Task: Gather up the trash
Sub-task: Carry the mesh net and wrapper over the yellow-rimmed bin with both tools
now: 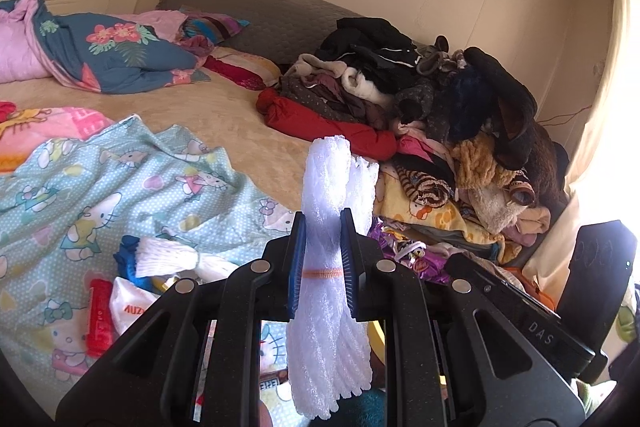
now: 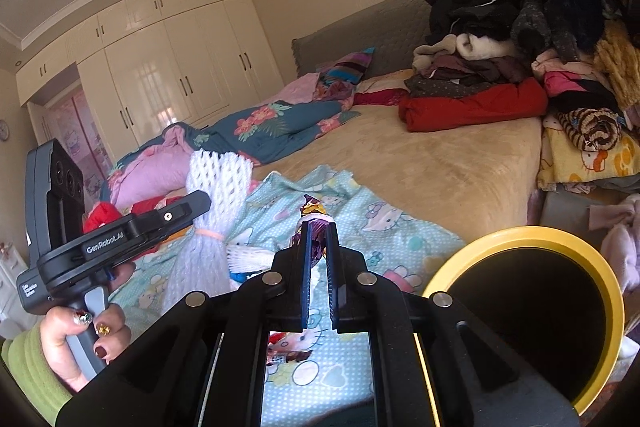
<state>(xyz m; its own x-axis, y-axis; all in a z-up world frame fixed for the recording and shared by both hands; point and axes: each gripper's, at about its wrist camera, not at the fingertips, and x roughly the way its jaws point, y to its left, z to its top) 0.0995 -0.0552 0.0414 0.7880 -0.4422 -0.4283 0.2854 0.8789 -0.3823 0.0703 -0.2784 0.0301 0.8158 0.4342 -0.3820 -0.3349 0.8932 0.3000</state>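
Left wrist view: the left gripper (image 1: 323,269) is clenched on a white foam fruit net bundled with an orange rubber band (image 1: 329,267), held upright above the bed (image 1: 224,115). A second white foam net (image 1: 176,261), a red packet (image 1: 98,317) and a white wrapper (image 1: 128,303) lie on the pale blue cartoon-cat sheet (image 1: 100,195).

Right wrist view: the right gripper (image 2: 319,259) is clenched on a crumpled purple foil wrapper (image 2: 314,217), just left of a round bin with a yellow rim (image 2: 600,279). A hand (image 2: 76,339) holds the left gripper's handle.
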